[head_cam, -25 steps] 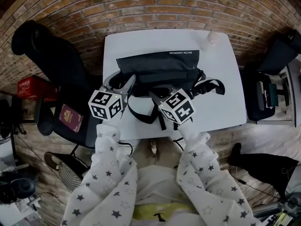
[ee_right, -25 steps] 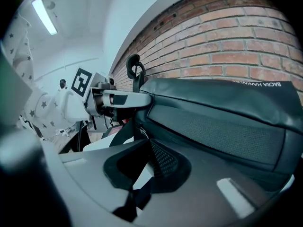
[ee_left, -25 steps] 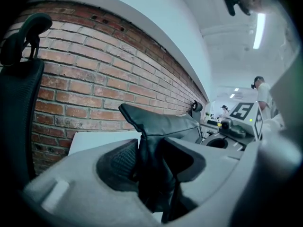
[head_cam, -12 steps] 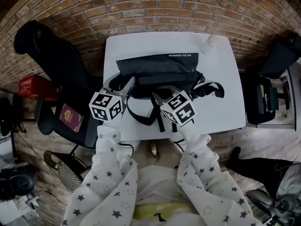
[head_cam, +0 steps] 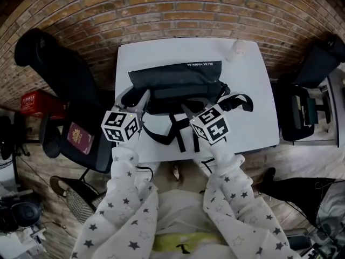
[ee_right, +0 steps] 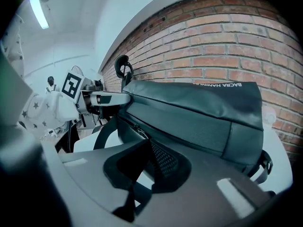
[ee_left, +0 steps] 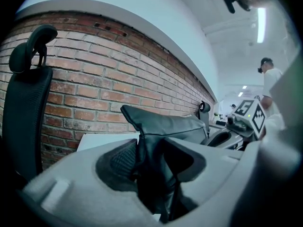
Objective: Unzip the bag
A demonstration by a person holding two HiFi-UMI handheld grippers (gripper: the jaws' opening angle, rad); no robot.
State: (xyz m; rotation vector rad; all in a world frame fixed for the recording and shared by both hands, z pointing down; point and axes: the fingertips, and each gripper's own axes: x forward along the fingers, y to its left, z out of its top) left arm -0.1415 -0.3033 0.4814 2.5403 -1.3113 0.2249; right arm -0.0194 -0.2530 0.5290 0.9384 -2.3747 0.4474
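Observation:
A black bag (head_cam: 175,80) lies along the white table (head_cam: 253,117), with its straps (head_cam: 178,134) trailing towards the front edge. My left gripper (head_cam: 135,96) is at the bag's left end. In the left gripper view the bag's end fabric (ee_left: 151,145) is pinched between the pads of that gripper (ee_left: 151,171). My right gripper (head_cam: 187,110) is at the bag's front, right of the middle. In the right gripper view its jaws (ee_right: 142,174) stand nearly together on a thin dark zipper pull, just below the zipper line (ee_right: 135,126). The bag (ee_right: 199,108) fills that view.
A small white cup (head_cam: 237,50) stands at the table's back right. A black office chair (head_cam: 48,58) stands left of the table, with a red booklet (head_cam: 81,137) on its seat. Another dark chair (head_cam: 318,63) is at the right. A brick wall runs behind the table.
My right gripper has moved to the right along the bag's front. The left gripper has kept its hold on the bag's left end.

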